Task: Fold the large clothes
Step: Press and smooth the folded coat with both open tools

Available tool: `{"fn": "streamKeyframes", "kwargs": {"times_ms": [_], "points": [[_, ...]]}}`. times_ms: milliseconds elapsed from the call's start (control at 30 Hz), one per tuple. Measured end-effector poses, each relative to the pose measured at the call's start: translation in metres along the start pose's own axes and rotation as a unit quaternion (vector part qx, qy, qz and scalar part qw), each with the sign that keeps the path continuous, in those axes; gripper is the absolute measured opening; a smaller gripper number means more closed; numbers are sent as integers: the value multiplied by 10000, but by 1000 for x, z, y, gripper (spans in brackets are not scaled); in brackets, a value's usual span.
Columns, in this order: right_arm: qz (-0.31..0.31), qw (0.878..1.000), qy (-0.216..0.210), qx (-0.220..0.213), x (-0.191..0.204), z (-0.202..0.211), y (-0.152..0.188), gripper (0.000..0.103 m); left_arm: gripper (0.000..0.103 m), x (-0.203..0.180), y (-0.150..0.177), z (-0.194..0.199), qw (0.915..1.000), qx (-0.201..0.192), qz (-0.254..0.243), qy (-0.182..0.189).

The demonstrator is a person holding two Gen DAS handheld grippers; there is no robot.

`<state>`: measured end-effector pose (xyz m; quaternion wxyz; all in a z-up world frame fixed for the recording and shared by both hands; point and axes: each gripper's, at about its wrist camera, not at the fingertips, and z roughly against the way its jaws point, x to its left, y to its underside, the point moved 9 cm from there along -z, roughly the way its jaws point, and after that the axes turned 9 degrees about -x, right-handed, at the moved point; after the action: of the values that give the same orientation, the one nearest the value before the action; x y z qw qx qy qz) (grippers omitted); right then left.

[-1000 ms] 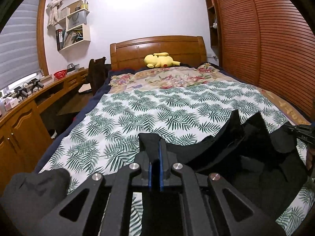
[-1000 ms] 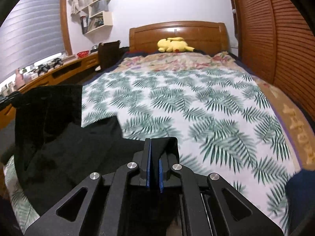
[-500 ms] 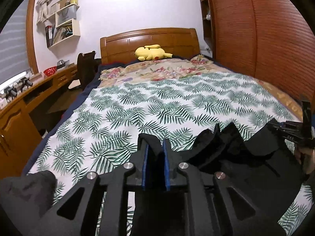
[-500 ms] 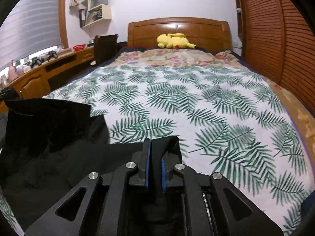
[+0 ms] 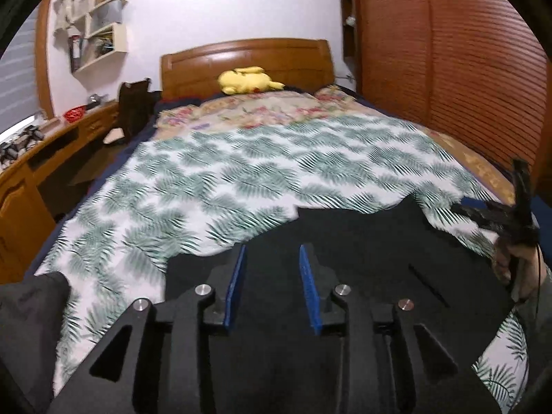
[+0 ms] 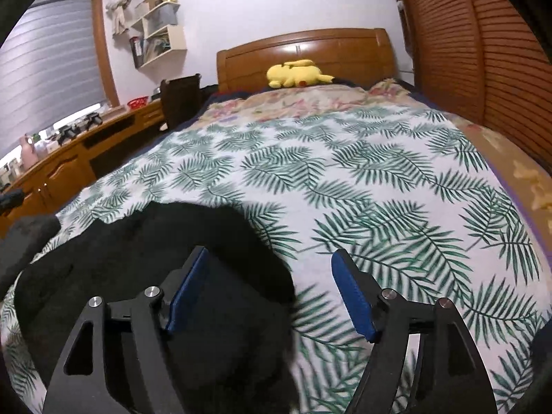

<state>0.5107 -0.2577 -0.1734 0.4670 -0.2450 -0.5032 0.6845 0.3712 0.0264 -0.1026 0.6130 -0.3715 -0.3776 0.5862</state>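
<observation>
A black garment point(image 5: 362, 252) lies on the near end of the bed, on the palm-leaf sheet point(image 5: 241, 179). My left gripper point(image 5: 272, 258) is open just above the garment, its blue pads apart and holding nothing. In the right wrist view the same garment point(image 6: 148, 258) lies at the lower left on the sheet point(image 6: 379, 186). My right gripper point(image 6: 272, 262) is wide open over the garment's right edge, empty. The right gripper also shows at the far right of the left wrist view point(image 5: 517, 220), held in a hand.
A yellow plush toy point(image 5: 248, 81) lies by the wooden headboard point(image 5: 248, 58). A wooden desk point(image 5: 41, 158) and a dark chair point(image 5: 134, 110) stand left of the bed. A slatted wardrobe point(image 5: 448, 69) runs along the right. Dark fabric point(image 5: 27, 296) sits at the lower left.
Both grippers were shut on the black garment and have opened. The garment has dropped from a lifted, bunched shape to lying flatter on the sheet.
</observation>
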Motion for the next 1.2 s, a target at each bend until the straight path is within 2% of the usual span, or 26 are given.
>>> {"fn": "streamKeyframes", "kwargs": {"times_ms": [167,367,500,567,667,800,967,1200], "points": [[-46,9999,-117,93,-2,-2,3,75,31,-43,15,-3,9990,88,-8,444],[201,9991,-75,356,8,-11,16,75,31,-69,30,3,9963,110,171,832],[261,9986,63,461,19,-5,14,75,31,-77,40,6,9949,257,186,962],[471,9978,136,436,32,3,11,75,31,-78,41,10,9944,286,157,1006],[872,9952,17,452,61,21,13,75,32,-82,44,16,9952,254,45,947],[1020,9917,-262,737,88,44,36,75,32,-87,54,21,9945,339,-46,991],[1130,9854,-437,1195,103,68,77,75,32,-91,68,24,9937,464,-78,1021],[997,9823,-21,1584,83,92,115,75,32,-104,85,31,9905,686,-171,1181]]}}
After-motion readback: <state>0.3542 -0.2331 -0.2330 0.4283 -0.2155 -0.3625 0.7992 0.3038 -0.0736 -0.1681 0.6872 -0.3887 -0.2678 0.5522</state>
